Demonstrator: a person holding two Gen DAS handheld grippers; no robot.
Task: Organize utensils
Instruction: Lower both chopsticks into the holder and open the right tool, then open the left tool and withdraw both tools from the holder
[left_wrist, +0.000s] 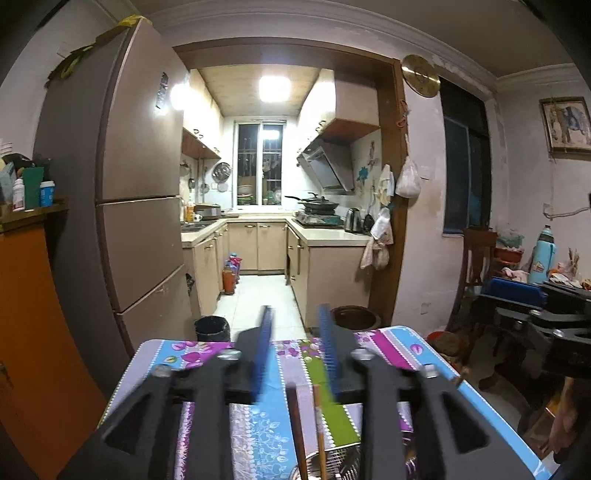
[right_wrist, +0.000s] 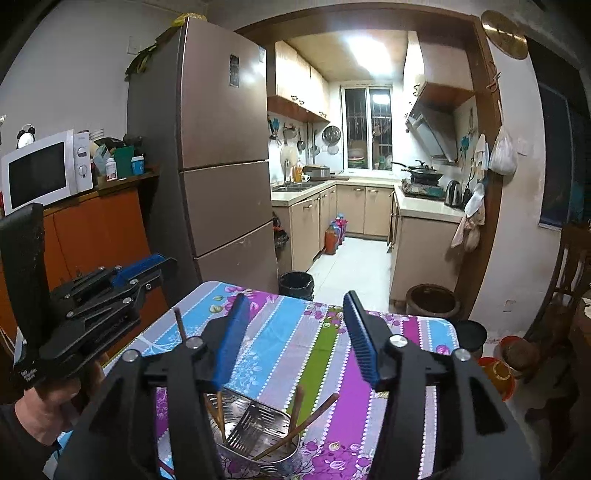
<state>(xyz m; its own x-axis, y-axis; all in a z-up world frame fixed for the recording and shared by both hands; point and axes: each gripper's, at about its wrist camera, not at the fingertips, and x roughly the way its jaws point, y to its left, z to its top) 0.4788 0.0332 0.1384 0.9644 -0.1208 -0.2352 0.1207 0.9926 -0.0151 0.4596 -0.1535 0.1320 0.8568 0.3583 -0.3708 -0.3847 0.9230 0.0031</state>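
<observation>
The metal holder sits at the near edge of the table, at six o'clock from the right claw. Brown chopsticks lean inside it, tips fanning toward one o'clock; how many I can't quite tell. Both claws hover above it with jaws parted and nothing between them, the left claw at nine o'clock. The striped cloth beyond lies bare to the far edge.

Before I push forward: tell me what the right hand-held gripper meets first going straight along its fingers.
Probably nothing solid soon: the right hand-held gripper, jaws open and empty, points over the striped floral tablecloth; beyond is floor. Depth is unclear.
</observation>
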